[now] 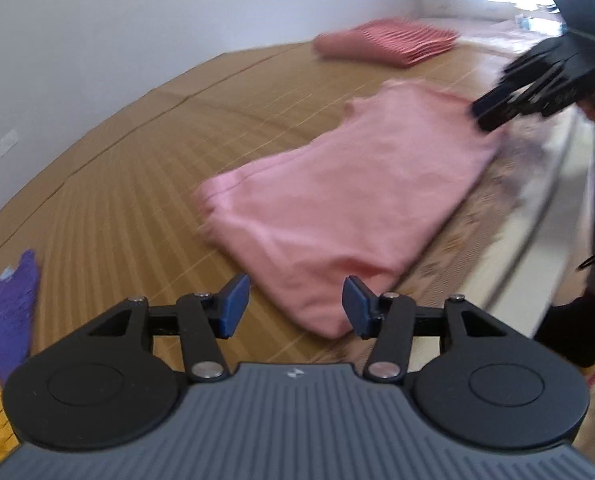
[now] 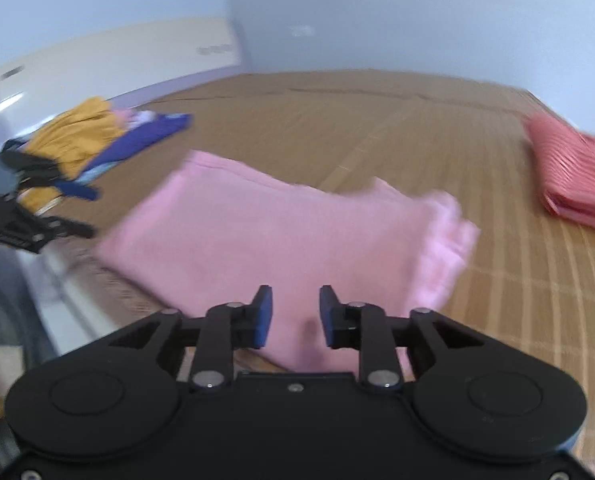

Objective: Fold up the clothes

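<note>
A pink garment [image 1: 337, 200] lies folded lengthwise on a woven straw mat [image 1: 137, 180], near the mat's front edge. My left gripper [image 1: 295, 306] hovers open at the garment's near end, with nothing between its blue pads. My right gripper [image 2: 295, 316] is open above the opposite end of the same pink garment [image 2: 277, 232], its jaws holding nothing. From the left wrist view the right gripper [image 1: 483, 114] appears at the far end of the cloth. The left gripper [image 2: 73, 210] shows at the left edge of the right wrist view.
A folded stack of red-pink clothes [image 1: 389, 40] rests at the far side of the mat. A heap of yellow and purple clothes [image 2: 97, 140] sits at the other end. A patterned bed edge [image 1: 497, 208] runs along the garment, and white walls close the back.
</note>
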### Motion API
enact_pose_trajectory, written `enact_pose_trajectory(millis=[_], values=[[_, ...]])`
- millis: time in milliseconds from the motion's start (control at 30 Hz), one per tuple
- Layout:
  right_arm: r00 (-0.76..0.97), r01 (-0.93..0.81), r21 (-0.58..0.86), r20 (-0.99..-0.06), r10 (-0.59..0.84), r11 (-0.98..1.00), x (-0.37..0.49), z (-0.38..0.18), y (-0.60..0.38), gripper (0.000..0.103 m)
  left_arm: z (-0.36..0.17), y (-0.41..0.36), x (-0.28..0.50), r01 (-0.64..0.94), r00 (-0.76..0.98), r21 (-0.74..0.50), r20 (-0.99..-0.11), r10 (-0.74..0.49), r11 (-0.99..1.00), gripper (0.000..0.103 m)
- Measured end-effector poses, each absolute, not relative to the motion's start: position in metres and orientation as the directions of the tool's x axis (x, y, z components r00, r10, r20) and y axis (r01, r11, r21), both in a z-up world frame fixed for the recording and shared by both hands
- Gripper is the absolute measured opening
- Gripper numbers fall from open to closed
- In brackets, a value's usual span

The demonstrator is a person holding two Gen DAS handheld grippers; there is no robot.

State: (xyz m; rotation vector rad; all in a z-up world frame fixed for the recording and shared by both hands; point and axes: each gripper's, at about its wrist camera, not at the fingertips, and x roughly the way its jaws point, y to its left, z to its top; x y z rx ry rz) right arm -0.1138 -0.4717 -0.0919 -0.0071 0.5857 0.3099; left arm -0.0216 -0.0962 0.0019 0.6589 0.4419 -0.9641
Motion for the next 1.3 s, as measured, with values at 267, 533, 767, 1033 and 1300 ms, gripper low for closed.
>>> enact_pose_trajectory(millis=[267,533,767,1033,1300], values=[[0.732,-0.561,-0.267,-0.603,0.318,0.784,-0.104,-0.102,-0.355,0.039,-0.009,-0.113,-0.044,0.87,0.483,0.422,-0.621,-0.617,0.256,0.058],[0.789,-0.551,-0.525,-0.58,0.201,0.648,-0.091,-0.127,-0.311,0.005,-0.02,-0.12,-0.049,0.88,0.456,0.418,-0.614,-0.645,0.225,0.058],[0.78,-0.537,-0.413,-0.575,0.246,0.736,-0.077,-0.103,-0.328,0.004,-0.036,-0.136,-0.056,0.778,0.585,0.581,-0.531,-0.613,0.239,0.027],[0.776,-0.54,-0.407,-0.58,0.249,0.736,-0.074,-0.111,-0.332,0.025,-0.03,-0.132,-0.055,0.747,0.612,0.622,-0.509,-0.605,0.233,0.01],[0.776,-0.521,-0.442,-0.602,0.19,0.73,-0.073,-0.121,-0.34,0.006,-0.031,-0.116,-0.048,0.781,0.584,0.581,-0.551,-0.596,0.228,0.01]])
